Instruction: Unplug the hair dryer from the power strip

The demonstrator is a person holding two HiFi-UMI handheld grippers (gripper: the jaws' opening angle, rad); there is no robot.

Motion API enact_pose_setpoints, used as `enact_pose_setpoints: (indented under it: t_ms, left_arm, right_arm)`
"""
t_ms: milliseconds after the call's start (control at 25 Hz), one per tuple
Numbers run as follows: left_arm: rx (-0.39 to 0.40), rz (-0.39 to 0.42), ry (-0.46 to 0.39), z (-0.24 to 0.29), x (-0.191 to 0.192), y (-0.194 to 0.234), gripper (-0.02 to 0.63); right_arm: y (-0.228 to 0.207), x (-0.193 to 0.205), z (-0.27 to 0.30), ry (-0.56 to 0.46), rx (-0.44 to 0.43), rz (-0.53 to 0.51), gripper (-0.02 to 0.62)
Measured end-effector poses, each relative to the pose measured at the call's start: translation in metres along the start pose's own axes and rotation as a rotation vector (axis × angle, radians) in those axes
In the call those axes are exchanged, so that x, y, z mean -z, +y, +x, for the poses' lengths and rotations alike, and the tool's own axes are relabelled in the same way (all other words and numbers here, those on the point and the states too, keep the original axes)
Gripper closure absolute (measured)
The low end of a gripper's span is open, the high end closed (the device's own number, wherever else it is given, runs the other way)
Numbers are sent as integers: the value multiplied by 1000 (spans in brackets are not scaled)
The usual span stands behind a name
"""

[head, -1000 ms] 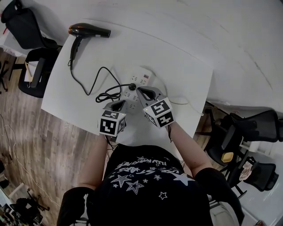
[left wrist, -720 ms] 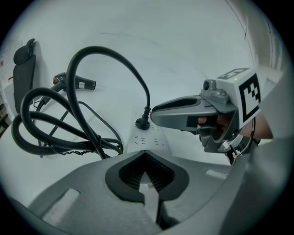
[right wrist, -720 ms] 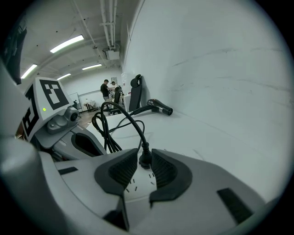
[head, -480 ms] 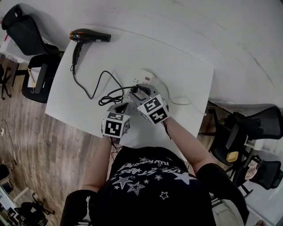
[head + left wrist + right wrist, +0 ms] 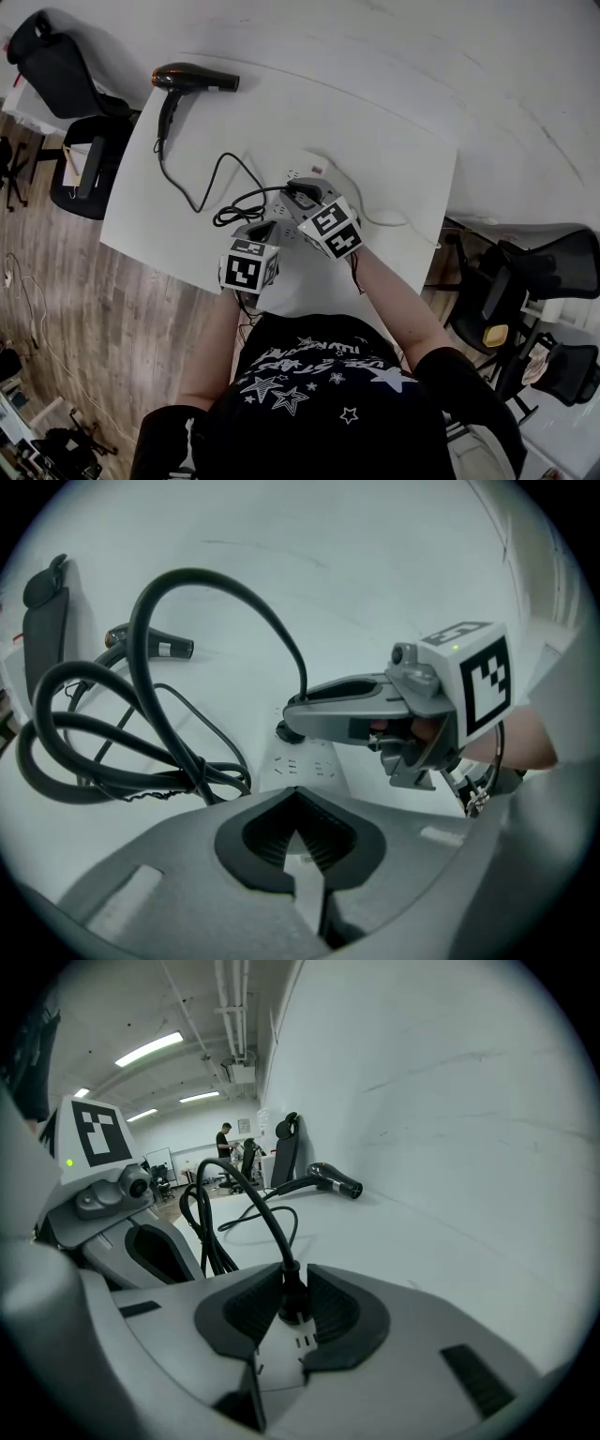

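No text, brand or number can be read. The black T-shirt carries white lettering among printed stars, too distorted to read. The left marker cube and the right marker cube bear black-and-white square code patterns with no characters. The hair dryer has a small pale label on its handle, too small to read.
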State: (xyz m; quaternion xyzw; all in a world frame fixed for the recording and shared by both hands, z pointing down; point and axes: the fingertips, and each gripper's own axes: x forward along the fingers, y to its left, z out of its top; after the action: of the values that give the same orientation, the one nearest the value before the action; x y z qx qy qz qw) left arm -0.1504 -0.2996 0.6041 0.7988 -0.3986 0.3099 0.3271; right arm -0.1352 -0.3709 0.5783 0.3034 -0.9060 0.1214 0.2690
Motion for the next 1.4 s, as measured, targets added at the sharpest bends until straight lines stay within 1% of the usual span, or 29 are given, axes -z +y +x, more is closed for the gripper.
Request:
enact_pose_setpoints:
  t_ms: [80,280,360,480,560,640,720,920,1080,1120,1200,1320,1400]
  left_arm:
    - [4,-15,-3,0,0,-1,599]
    - [-22,17,0,1,-1,0,599]
    - [-22,5,-4,1,-1,0,598]
    - [-16,-15,-3,0,-1,-1,599]
    - [-18,-9,4,0,-1,0,598]
    - [-26,-1,3,0,-1,0,599]
    - [-37,0,-5,0,-1,1,600]
    - [-38,-6,-10,2,-2,-1,600]
    - [-33,7,-13,1,-2,-1,598]
    - [-34,12,-12,1,-1,-1,598]
    - [-35,10,-9,1,-1,-1,600]
    - [-26,-16,-16,0,-1,0,599]
    - [-24,-31,-26,-1,-1,0,599]
  right_arm:
    - [1,1,-1,-1,0,-4,512]
    - [2,-2,-1,16,1,-25,520]
    - [3,-2,-1,19,20,-39,522]
    - [3,-5,-3,23,73,-86,523]
    - [4,-7,-3,37,101,-132,523]
    - [6,-7,-2,48,104,-158,523]
    - [6,-6,-1,49,85,-149,525]
    - [0,-2,0,37,0,-82,522]
    - [-6,-2,0,21,-81,33,518]
    - [-6,-3,0,21,-89,47,518]
    - [-5,-3,-1,30,-73,37,522]
    - [0,-4,-2,56,-10,-35,523]
    - [4,-4,-4,69,34,-62,526]
